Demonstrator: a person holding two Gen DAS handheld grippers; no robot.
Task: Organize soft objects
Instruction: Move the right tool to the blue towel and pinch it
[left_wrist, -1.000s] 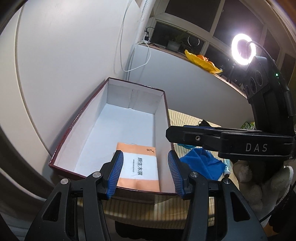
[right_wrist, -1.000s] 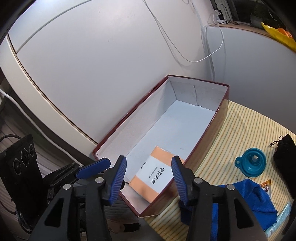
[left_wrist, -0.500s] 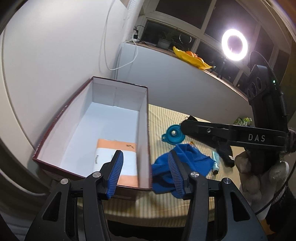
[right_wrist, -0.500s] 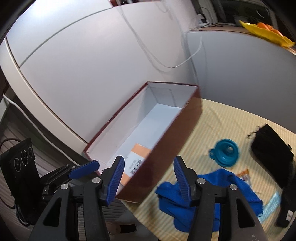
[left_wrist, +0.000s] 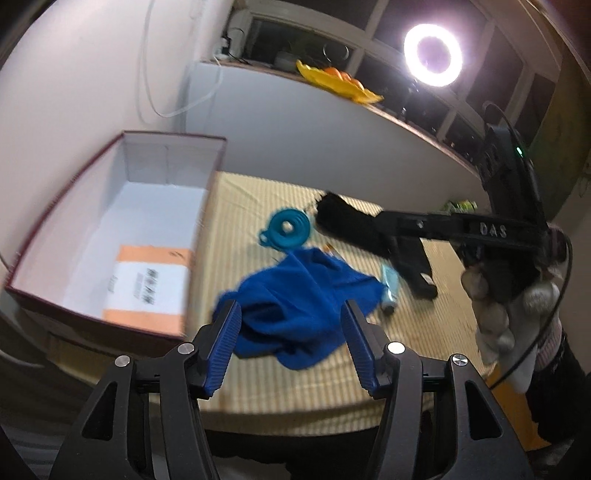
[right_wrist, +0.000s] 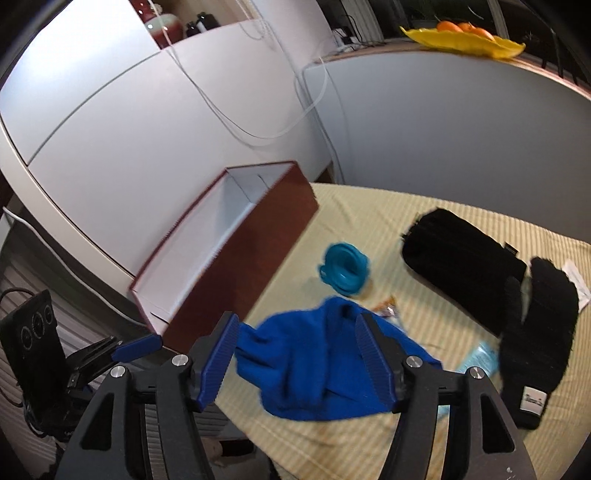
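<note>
both hand-held grippers swung from box (left_wrist: 122, 206) to blue cloth (left_wrist: 295, 291).

Both wrist cams look down-fwd, close over the table; both see blue cloth (left_wrist: 295, 295) (right_wrist: 325, 358) & box (left_wrist: 122, 206) (right_wrist: 236, 258).

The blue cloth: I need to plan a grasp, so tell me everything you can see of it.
The blue cloth is a soft, fleecy-looking fabric in solid royal blue, crumpled into a loose heap with folds and one raised ridge. It lies on the striped yellow mat, beside the open red box and just in front of the teal funnel. A pale blue packet sticks out at its right edge. Both the left gripper and right gripper are open, framing it; contact is unclear.
</note>
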